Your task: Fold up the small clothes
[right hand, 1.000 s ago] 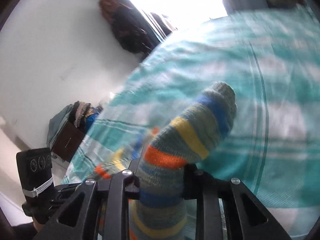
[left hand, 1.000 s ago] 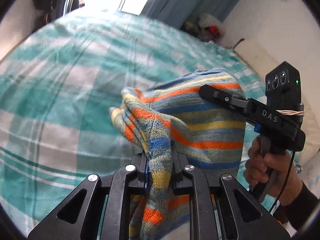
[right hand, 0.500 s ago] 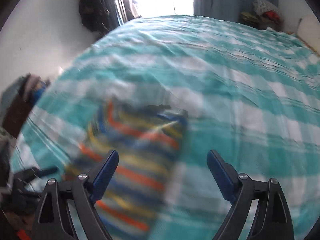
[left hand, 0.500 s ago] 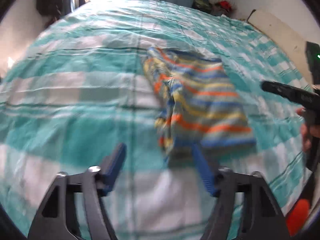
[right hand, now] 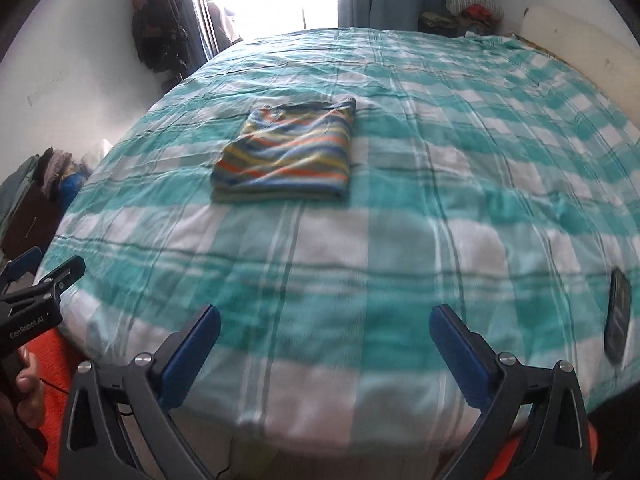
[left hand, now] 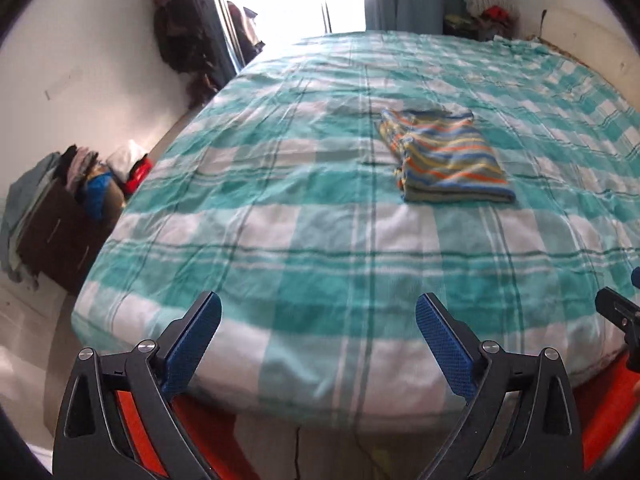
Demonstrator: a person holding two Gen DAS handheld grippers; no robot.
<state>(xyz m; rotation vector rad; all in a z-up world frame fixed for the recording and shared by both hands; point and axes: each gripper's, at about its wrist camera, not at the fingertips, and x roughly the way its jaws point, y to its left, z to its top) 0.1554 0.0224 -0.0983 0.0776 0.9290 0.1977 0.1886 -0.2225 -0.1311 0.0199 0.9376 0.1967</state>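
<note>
A small striped knit garment [left hand: 444, 156], in orange, blue, yellow and grey, lies folded into a flat rectangle on the teal checked bedspread [left hand: 304, 184]. It also shows in the right wrist view [right hand: 286, 156]. My left gripper [left hand: 318, 340] is open and empty, held back past the near edge of the bed, far from the garment. My right gripper [right hand: 326, 346] is open and empty too, also back at the near edge. The left gripper's tip shows at the left of the right wrist view [right hand: 44, 288].
A dark phone-like object [right hand: 618, 316] lies on the bed at the right. A dark cabinet with piled clothes [left hand: 60, 204] stands left of the bed. Clothes hang by the bright window [left hand: 180, 28]. More clothes [left hand: 486, 8] lie piled at the far right corner.
Both grippers let go of the striped garment, opened wide and pulled back to the near edge of the bed. The garment now lies folded flat on the bedspread.
</note>
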